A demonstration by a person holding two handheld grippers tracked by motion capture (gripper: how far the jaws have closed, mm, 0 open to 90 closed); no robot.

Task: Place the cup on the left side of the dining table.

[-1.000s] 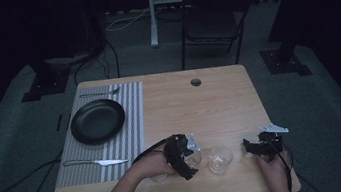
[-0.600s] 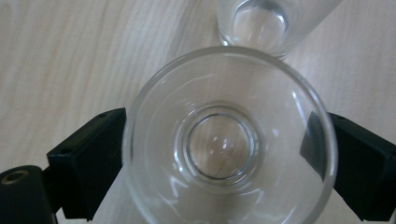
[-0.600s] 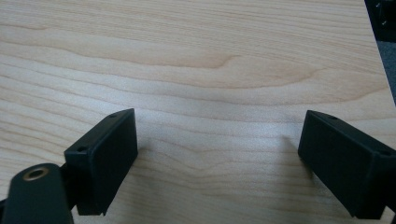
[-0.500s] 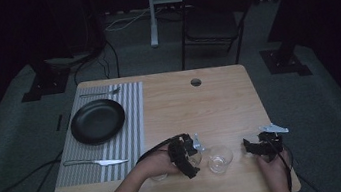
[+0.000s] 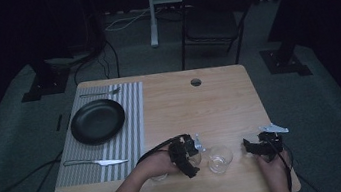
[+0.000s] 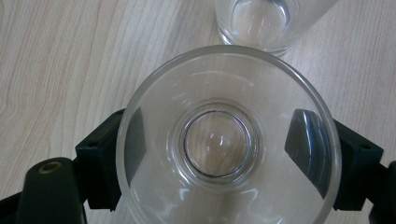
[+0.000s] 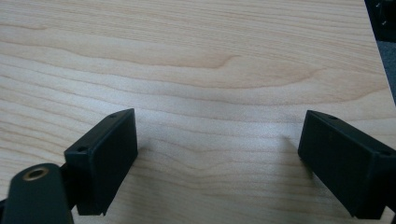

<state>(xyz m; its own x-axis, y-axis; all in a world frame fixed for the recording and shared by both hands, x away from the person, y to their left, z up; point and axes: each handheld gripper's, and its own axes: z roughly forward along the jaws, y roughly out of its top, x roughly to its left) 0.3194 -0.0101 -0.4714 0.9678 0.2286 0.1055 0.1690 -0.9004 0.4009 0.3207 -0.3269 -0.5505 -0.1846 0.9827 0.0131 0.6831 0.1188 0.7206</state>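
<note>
Far left on the worktop (image 5: 220,104) lay the striped placemat (image 5: 134,121), a fork (image 5: 100,93) along its far edge, a black plate (image 5: 97,121) on it, and a knife (image 5: 96,162) across its near end; all of that sat well apart from the action. Moving right, the left gripper (image 5: 190,155) stood at the near edge of the worktop, the person's left hand (image 5: 155,164) behind it; in the left gripper view its jaws sat on either side of a clear drinking glass (image 6: 226,144), one pad against each wall, so the glass was clamped between them, mouth towards the camera, wood grain showing through its base. Just beyond it stood a second glass (image 6: 271,21), upright on the wood, close to the held one though whether they touched could not be told; in the high view that second glass (image 5: 219,158) sat between the two grippers. Further right, the right gripper (image 5: 254,147) rested near the worktop's near right corner; in the right gripper view its jaws were wide apart, holding nothing, bare wood between them.
</note>
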